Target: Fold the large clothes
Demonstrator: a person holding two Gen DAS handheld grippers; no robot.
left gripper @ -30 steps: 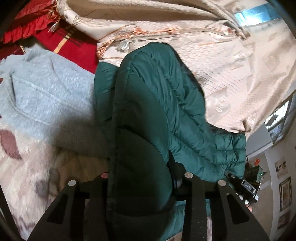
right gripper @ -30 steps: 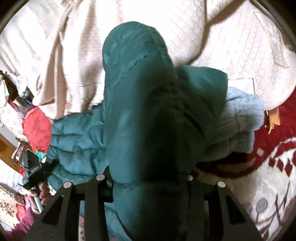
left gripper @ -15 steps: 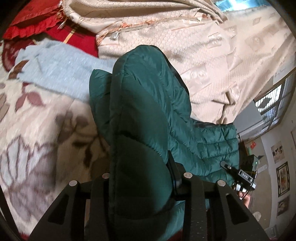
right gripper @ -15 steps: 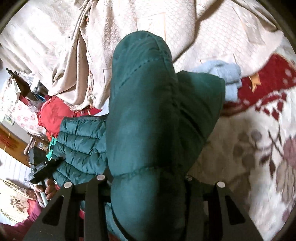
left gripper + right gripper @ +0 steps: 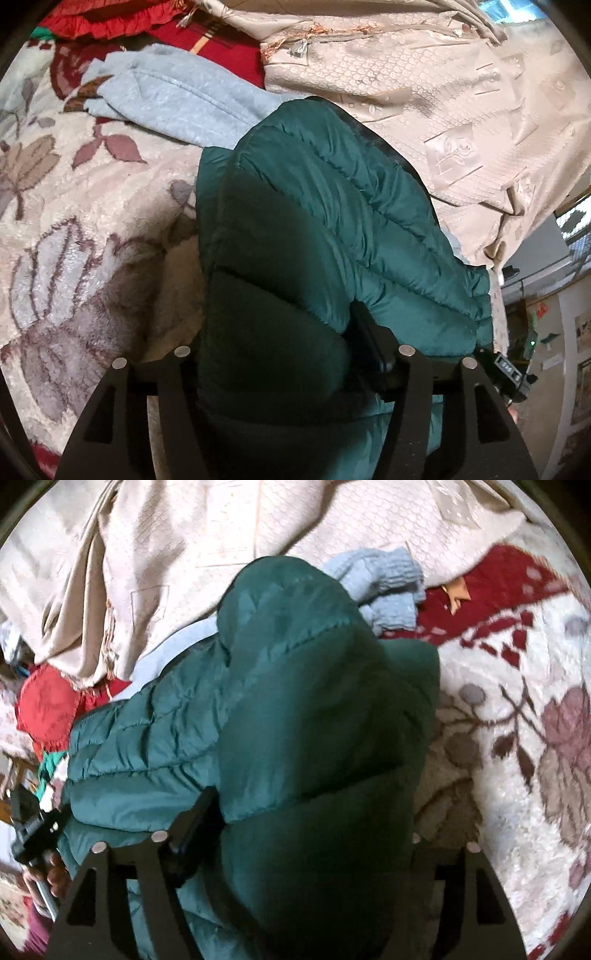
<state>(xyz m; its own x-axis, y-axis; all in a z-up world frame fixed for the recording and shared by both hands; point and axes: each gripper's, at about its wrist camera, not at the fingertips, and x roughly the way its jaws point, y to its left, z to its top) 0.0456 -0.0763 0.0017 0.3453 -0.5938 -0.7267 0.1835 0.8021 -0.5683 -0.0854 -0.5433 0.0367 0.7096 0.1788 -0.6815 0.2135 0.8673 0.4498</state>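
Observation:
A dark green quilted puffer jacket [image 5: 314,229] bulges between the fingers of my left gripper [image 5: 284,354], which is shut on it. The same jacket [image 5: 314,720] fills the jaws of my right gripper [image 5: 295,834], also shut on it. The jacket hangs stretched between both grippers above the floral blanket [image 5: 74,229]. The fingertips of both grippers are hidden in the padding. The other gripper shows at the far edge of each view, at the jacket's far end.
A light blue fleece garment [image 5: 177,99] lies on the blanket beyond the jacket; it also shows in the right wrist view [image 5: 388,583]. A beige patterned cover [image 5: 443,110] is heaped at the back. Red fabric [image 5: 129,22] lies at the far left.
Both grippers have moved with the jacket away from the beige cover and over the floral blanket. The blue garment now lies further beyond the jacket. Both grips are unchanged.

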